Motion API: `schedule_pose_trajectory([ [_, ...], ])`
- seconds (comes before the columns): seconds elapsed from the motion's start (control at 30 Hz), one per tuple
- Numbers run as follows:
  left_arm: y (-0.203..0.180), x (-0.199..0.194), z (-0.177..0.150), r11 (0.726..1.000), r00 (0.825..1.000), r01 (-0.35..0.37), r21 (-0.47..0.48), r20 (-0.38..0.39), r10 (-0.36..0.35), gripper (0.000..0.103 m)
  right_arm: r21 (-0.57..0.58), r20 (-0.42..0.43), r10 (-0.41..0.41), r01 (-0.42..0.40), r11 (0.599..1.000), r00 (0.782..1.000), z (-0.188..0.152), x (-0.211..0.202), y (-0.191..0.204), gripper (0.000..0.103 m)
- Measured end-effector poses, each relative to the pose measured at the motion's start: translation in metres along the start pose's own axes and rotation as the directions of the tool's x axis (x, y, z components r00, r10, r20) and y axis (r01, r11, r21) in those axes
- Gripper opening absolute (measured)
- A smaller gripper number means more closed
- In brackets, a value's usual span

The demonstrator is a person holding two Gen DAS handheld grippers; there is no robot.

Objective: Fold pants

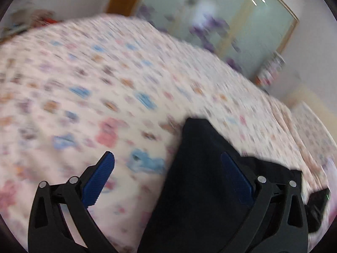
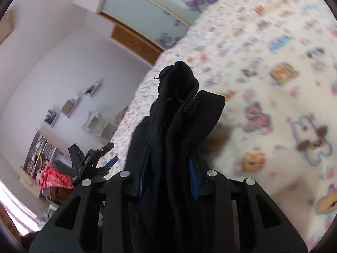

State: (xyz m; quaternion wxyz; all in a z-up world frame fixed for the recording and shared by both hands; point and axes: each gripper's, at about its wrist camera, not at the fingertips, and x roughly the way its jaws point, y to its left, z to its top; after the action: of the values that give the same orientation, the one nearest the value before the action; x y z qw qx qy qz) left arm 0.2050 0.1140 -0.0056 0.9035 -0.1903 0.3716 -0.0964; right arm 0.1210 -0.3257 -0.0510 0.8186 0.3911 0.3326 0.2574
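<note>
Jaws of the right gripper (image 2: 168, 177) are pressed in on a thick bunch of the black pants (image 2: 179, 113), blue pads hard against the cloth on both sides, with the bunched fabric standing up past the fingertips. Left gripper (image 1: 168, 172) has its jaws spread wide and grips nothing; its one pad lies over bare bedspread, the other over the dark cloth, which runs under and beside that finger without being pinched.

Beneath both tools lies a bed covered with a pale bedspread (image 1: 84, 73) printed with small cartoon animals in pink, blue and orange. Beyond the jaws stands a wardrobe with frosted sliding doors (image 1: 242, 25) bearing purple flowers, framed in light wood, with white walls around it.

Only the right wrist view shows the side of the room to the left of its jaws: a shelf unit (image 2: 40, 156) full of small items, framed pictures on the wall, a red patterned cloth (image 2: 52, 179), and the left gripper itself, small and open. The left wrist view is smeared with blur. Both grippers tilt downward toward the bed.
</note>
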Motion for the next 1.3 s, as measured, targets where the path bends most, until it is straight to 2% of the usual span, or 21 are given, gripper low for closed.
schedule_pose_trajectory([
  [0.1,0.002,0.014,-0.007,0.999,0.995,0.040,0.027,-0.091,-0.038,0.101,0.032,0.000,-0.005,0.005,0.999,1.000,-0.001,0.000,-0.010,0.034],
  [0.2,0.014,0.023,-0.005,0.995,0.981,0.103,0.004,-0.166,-0.101,0.101,0.032,0.006,-0.008,0.008,0.999,1.000,-0.004,-0.001,-0.010,0.034],
  [0.3,0.032,0.038,-0.007,0.976,0.940,0.194,-0.101,-0.264,-0.214,0.101,0.051,0.006,-0.002,0.002,0.999,1.000,-0.005,-0.001,-0.013,0.034],
  [0.4,0.045,0.045,-0.006,0.953,0.917,0.252,-0.171,-0.273,-0.291,0.101,0.061,0.002,-0.005,0.005,0.998,1.000,-0.006,-0.001,-0.016,0.034],
  [0.53,0.040,0.045,-0.008,0.939,0.902,0.297,-0.175,-0.271,-0.336,0.101,0.064,0.001,-0.008,0.008,0.998,1.000,-0.008,-0.004,-0.017,0.034],
  [0.63,0.030,0.049,-0.010,0.915,0.868,0.362,-0.177,-0.294,-0.400,0.101,0.069,0.001,-0.011,0.011,0.998,1.000,-0.008,-0.006,-0.018,0.034],
  [0.7,0.026,0.052,-0.013,0.886,0.833,0.415,-0.206,-0.305,-0.462,0.101,0.070,0.000,-0.012,0.012,0.997,1.000,-0.009,-0.006,-0.018,0.034],
  [0.73,0.025,0.053,-0.014,0.877,0.824,0.428,-0.217,-0.304,-0.478,0.101,0.071,-0.001,-0.013,0.013,0.997,1.000,-0.008,-0.006,-0.018,0.034],
  [0.77,0.024,0.053,-0.015,0.864,0.812,0.448,-0.232,-0.299,-0.501,0.101,0.073,-0.002,-0.015,0.015,0.997,1.000,-0.009,-0.006,-0.018,0.034],
  [0.83,0.023,0.054,-0.016,0.819,0.776,0.501,-0.280,-0.273,-0.568,0.100,0.076,-0.006,-0.020,0.020,0.997,1.000,-0.009,-0.005,-0.018,0.035],
  [0.87,0.024,0.054,-0.017,0.798,0.761,0.520,-0.304,-0.260,-0.595,0.097,0.078,-0.008,-0.022,0.023,0.997,1.000,-0.009,-0.005,-0.017,0.035],
  [0.9,0.023,0.054,-0.018,0.787,0.753,0.529,-0.319,-0.252,-0.608,0.094,0.080,-0.013,-0.028,0.029,0.996,1.000,-0.009,-0.004,-0.017,0.035],
  [0.93,0.024,0.056,-0.020,0.777,0.745,0.532,-0.337,-0.248,-0.619,0.083,0.082,-0.016,-0.032,0.033,0.996,0.999,-0.009,-0.004,-0.017,0.035],
  [0.97,0.024,0.058,-0.021,0.782,0.750,0.519,-0.346,-0.254,-0.611,0.072,0.083,-0.018,-0.035,0.036,0.996,0.999,-0.010,-0.004,-0.017,0.036],
  [1.0,0.025,0.059,-0.023,0.792,0.760,0.502,-0.347,-0.261,-0.596,0.067,0.083,-0.022,-0.037,0.039,0.996,0.999,-0.010,-0.003,-0.017,0.037],
  [1.07,0.027,0.062,-0.026,0.802,0.772,0.479,-0.355,-0.264,-0.578,0.050,0.082,-0.026,-0.040,0.042,0.996,0.999,-0.011,-0.003,-0.016,0.039],
  [1.2,0.031,0.063,-0.029,0.789,0.771,0.477,-0.388,-0.246,-0.587,0.038,0.083,-0.042,-0.053,0.056,0.995,0.998,-0.012,-0.001,-0.015,0.043],
  [1.3,0.029,0.060,-0.029,0.809,0.789,0.464,-0.360,-0.246,-0.562,0.030,0.062,-0.043,-0.076,0.079,0.995,0.996,-0.013,0.000,-0.011,0.043],
])
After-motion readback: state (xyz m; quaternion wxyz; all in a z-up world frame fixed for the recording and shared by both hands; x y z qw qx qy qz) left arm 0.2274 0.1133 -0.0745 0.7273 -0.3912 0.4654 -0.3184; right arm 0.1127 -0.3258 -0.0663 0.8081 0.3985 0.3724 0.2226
